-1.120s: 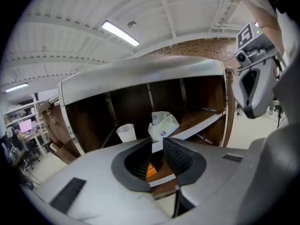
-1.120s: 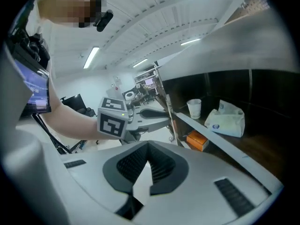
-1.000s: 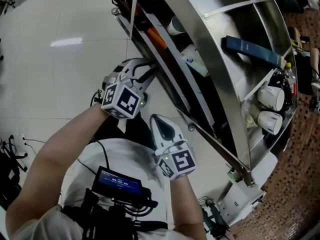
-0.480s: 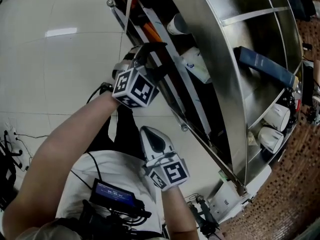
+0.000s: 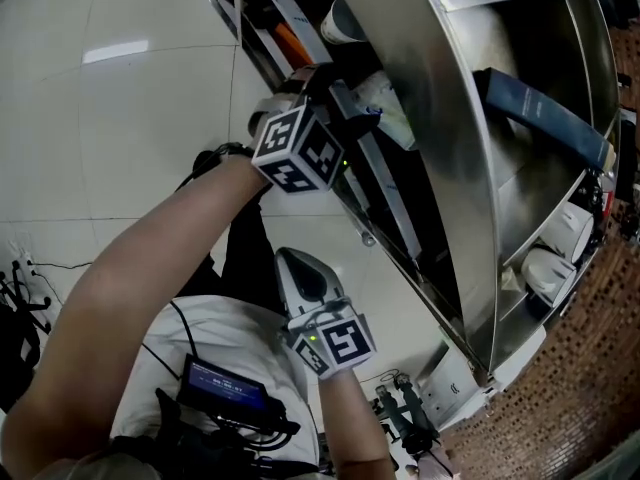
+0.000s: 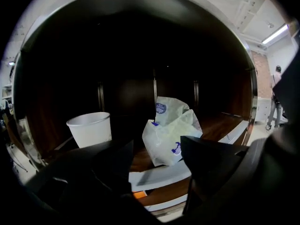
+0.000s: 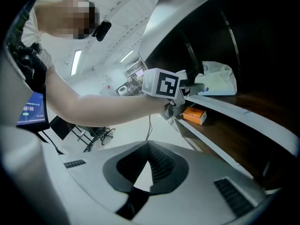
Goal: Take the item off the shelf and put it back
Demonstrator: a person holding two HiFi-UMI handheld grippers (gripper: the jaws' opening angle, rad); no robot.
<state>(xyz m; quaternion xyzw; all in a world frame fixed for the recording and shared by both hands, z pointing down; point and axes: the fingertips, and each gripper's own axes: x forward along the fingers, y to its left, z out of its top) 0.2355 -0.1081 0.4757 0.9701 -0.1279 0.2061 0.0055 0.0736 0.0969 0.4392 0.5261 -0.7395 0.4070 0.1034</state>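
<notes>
A crumpled white and pale-green plastic bag point(image 6: 171, 132) lies on the dark wooden shelf board, behind the white front rail point(image 6: 159, 175). My left gripper point(image 6: 156, 146) faces it from just outside the rail. Its jaws are opening, wide apart, with the bag ahead of the gap and not touched by either pad. In the head view the left gripper point(image 5: 352, 120) reaches into the shelf beside the bag point(image 5: 385, 108). My right gripper point(image 5: 300, 273) hangs back near my body, shut and empty. From the right gripper view, its pads point(image 7: 161, 165) meet, and the left gripper point(image 7: 197, 87) points at the bag point(image 7: 218, 83).
A white paper cup point(image 6: 90, 128) stands left of the bag on the same shelf. An orange box point(image 7: 194, 115) lies on the shelf below. Higher shelves hold a blue book point(image 5: 545, 118) and white cups point(image 5: 565, 233). White tiled floor point(image 5: 140, 148) lies to the left.
My left gripper has moved along the shelf front up to the bag, and its jaws have spread wide. The right gripper has stayed close to my body, shut.
</notes>
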